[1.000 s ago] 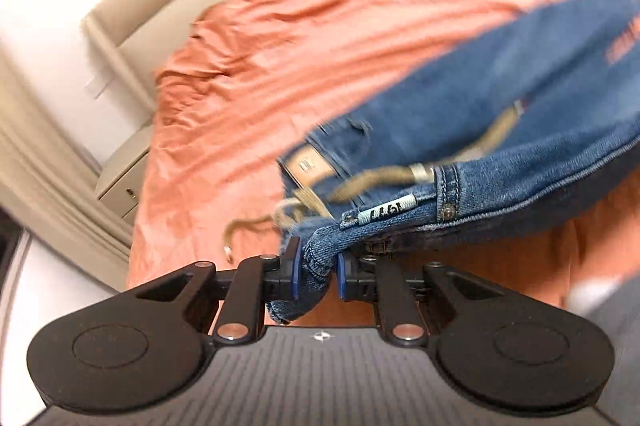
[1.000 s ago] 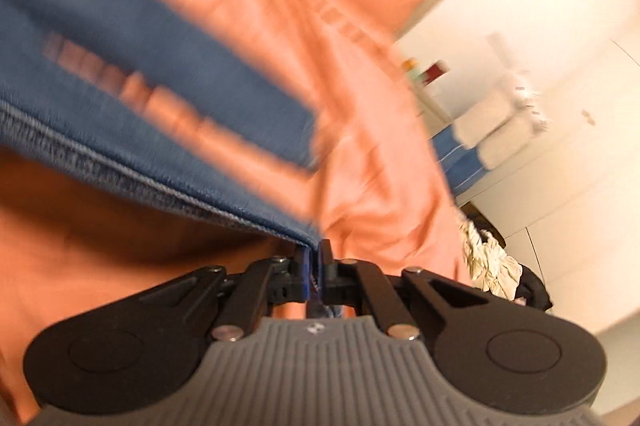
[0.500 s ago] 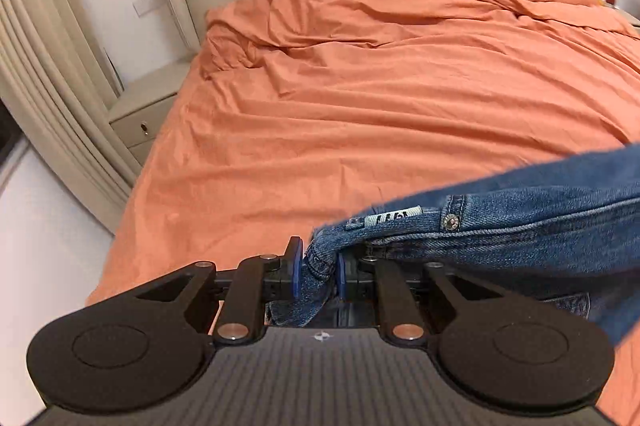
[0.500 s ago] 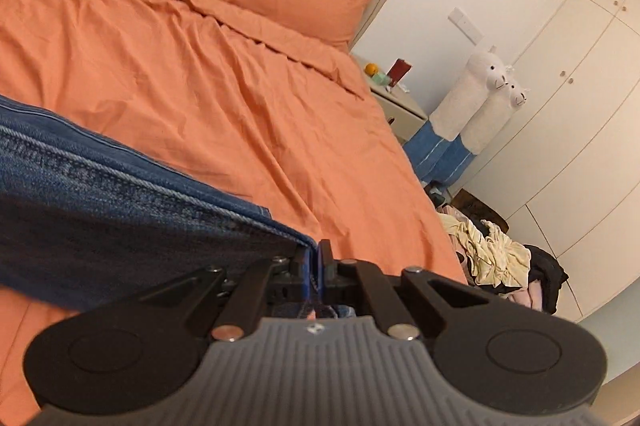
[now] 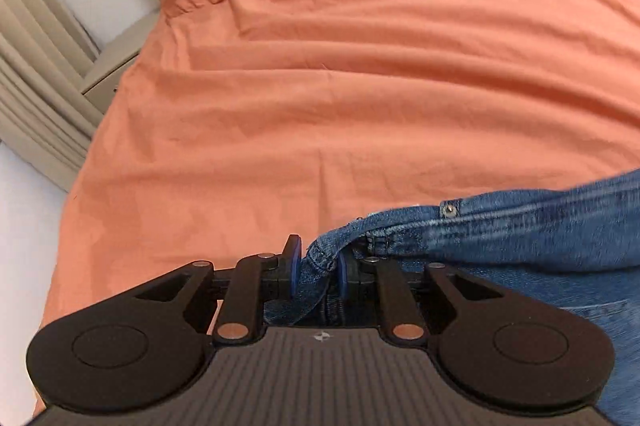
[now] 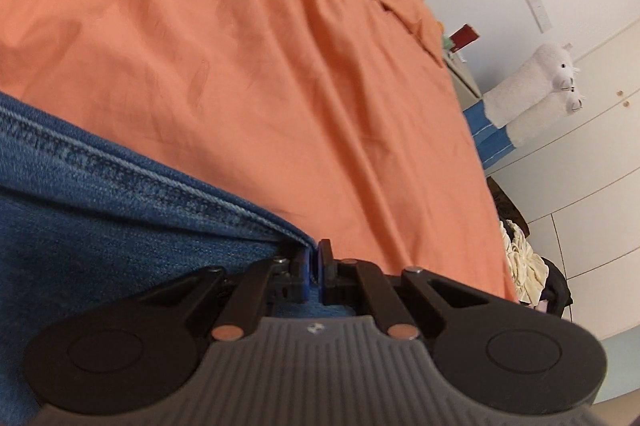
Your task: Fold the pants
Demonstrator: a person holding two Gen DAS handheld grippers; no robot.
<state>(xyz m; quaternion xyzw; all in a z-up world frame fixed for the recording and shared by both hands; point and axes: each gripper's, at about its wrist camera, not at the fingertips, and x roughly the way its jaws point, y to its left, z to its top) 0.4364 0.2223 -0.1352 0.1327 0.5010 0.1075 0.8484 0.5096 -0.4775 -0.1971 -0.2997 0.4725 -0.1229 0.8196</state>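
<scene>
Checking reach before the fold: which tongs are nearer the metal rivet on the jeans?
Left. The left tongs grip the jeans beside the rivet; the right tongs hold the far end.

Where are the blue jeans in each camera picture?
Left wrist view: jeans at lower right, one edge pinched in the left gripper.
Right wrist view: jeans at lower left, their edge running into the right gripper.
Shared landmark: the orange bedspread.

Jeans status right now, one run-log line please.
left gripper: shut on jeans waistband | right gripper: shut on jeans edge | jeans: stretched between grippers above orange bedspread | fold: not yet done
</scene>
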